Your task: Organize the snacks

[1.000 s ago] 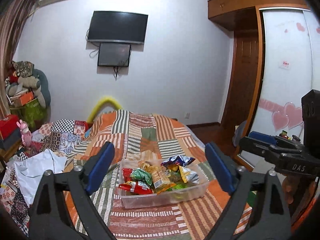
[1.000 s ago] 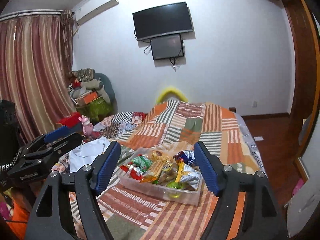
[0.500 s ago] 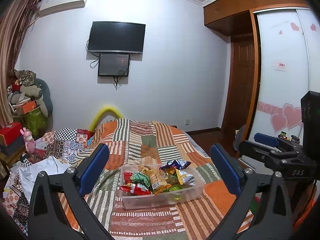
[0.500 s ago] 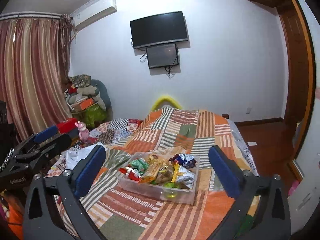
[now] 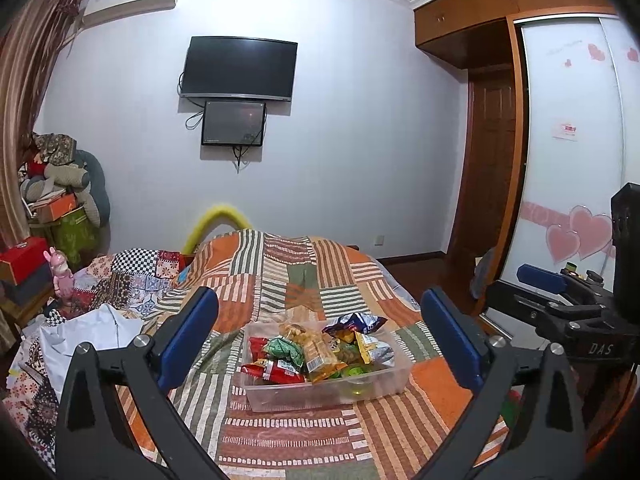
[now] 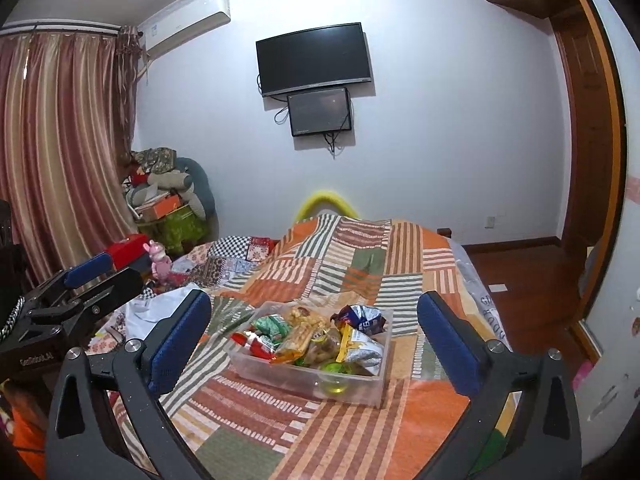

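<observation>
Patchwork bed (image 5: 304, 280) bears snack bin (image 5: 280, 394) — both grippers spread, clear of it.

A dark television (image 5: 239, 69) hangs on the wall above a patchwork quilt (image 5: 296, 276), striped curtains (image 6: 60, 148) beside.

Left gripper (image 5: 320, 344): jaws spread wide, nothing between the blue pads (image 5: 188, 342), fingers level and pointing forward, both black finger arms symmetric in the lower frame of its own camera. Right gripper (image 6: 314, 344): jaws likewise spread wide, blue pads (image 6: 178, 346) bare, nothing gripped, fingers level. The two grippers are held side by side and apart: the right one shows at the right edge of the left wrist view (image 5: 560, 304), the left one at the left edge of the right wrist view (image 6: 72, 292). No hand or wrist visible.
</observation>
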Action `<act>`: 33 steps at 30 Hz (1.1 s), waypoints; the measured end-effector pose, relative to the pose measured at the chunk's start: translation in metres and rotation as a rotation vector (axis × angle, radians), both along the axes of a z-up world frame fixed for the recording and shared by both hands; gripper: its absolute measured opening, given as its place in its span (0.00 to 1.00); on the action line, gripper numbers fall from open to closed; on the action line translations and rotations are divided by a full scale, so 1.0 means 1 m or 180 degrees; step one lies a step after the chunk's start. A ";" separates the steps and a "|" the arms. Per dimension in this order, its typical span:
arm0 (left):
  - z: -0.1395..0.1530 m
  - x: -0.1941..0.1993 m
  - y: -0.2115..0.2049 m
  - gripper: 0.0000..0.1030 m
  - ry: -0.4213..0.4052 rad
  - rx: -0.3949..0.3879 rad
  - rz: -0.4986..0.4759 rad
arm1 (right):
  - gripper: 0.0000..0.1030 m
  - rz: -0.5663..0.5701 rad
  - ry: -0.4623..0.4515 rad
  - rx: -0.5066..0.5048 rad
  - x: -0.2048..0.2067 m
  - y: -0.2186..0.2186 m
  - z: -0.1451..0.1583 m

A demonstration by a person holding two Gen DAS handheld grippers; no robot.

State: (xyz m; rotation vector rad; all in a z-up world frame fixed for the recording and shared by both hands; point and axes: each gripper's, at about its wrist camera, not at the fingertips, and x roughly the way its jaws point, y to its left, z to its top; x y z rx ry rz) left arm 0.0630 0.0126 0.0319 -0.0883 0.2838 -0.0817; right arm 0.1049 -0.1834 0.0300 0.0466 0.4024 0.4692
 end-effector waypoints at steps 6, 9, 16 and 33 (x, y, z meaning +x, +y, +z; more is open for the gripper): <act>-0.001 0.002 0.001 1.00 0.0017 -0.0018 0.0011 | 1.00 -0.0012 -0.0003 0.0010 -0.001 -0.002 0.001; -0.002 0.003 0.000 1.00 0.0019 -0.0011 0.0010 | 1.00 -0.0010 0.0000 0.0009 0.000 -0.001 0.000; -0.002 0.004 0.001 1.00 0.0023 -0.0027 0.0000 | 1.00 -0.0009 0.0004 0.0008 0.000 -0.002 0.001; -0.003 0.011 0.004 1.00 0.0061 -0.0066 -0.0082 | 1.00 -0.0035 -0.0005 -0.0001 0.001 -0.002 0.001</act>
